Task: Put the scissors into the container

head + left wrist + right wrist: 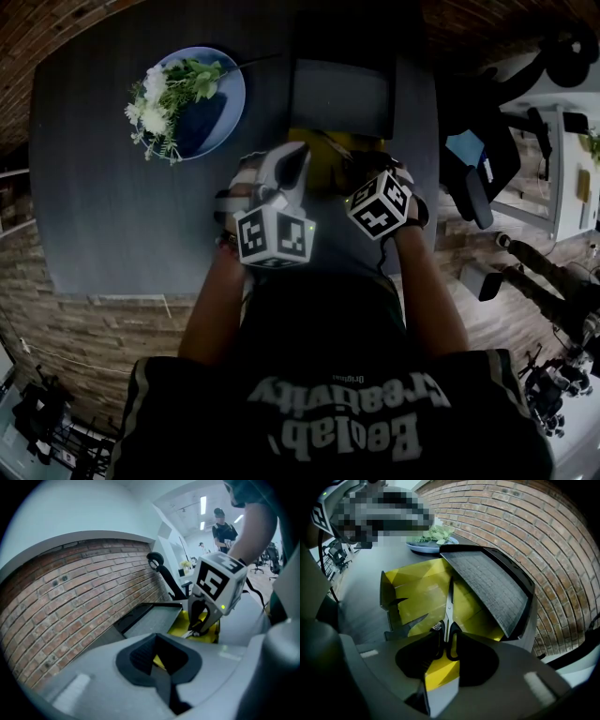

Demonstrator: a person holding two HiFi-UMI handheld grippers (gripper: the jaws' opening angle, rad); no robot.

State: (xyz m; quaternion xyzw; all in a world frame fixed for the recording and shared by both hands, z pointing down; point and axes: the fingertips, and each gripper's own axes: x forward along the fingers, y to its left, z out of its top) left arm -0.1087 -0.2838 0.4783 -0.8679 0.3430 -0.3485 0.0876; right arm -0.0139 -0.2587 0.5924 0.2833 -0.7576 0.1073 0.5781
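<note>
Right gripper (445,641): my fingers are closed on the black handles of the scissors (449,603) and grip them firmly.
Scissors: the blades are shut and point away from me, reaching out over the open yellow container (417,590). The handles sit at its near wall. I cannot tell whether the tip touches the container floor.
Left gripper (163,666): my fingers are pressed together with nothing between them. The gripper is held just beside the right gripper, above the near side of the container.
Yellow container: it stands open on the bench (112,216), about midway between the near and far edges and right of centre. Its flaps stand up along the left side, and the inside is bare yellow apart from the scissors above it.
Grey tray (487,585): dark with a textured face, it lies toward the far edge of the bench, right up against the far side of the container. It looks tilted, and I cannot tell whether it rests on the container.
Blue plate (223,117): it sits at the far left corner of the bench, well apart from the container.
Flowers (169,94): white blooms and green leaves lie across the plate and spill over its left rim.
Brick wall (525,522): it runs along the far edge of the bench.
</note>
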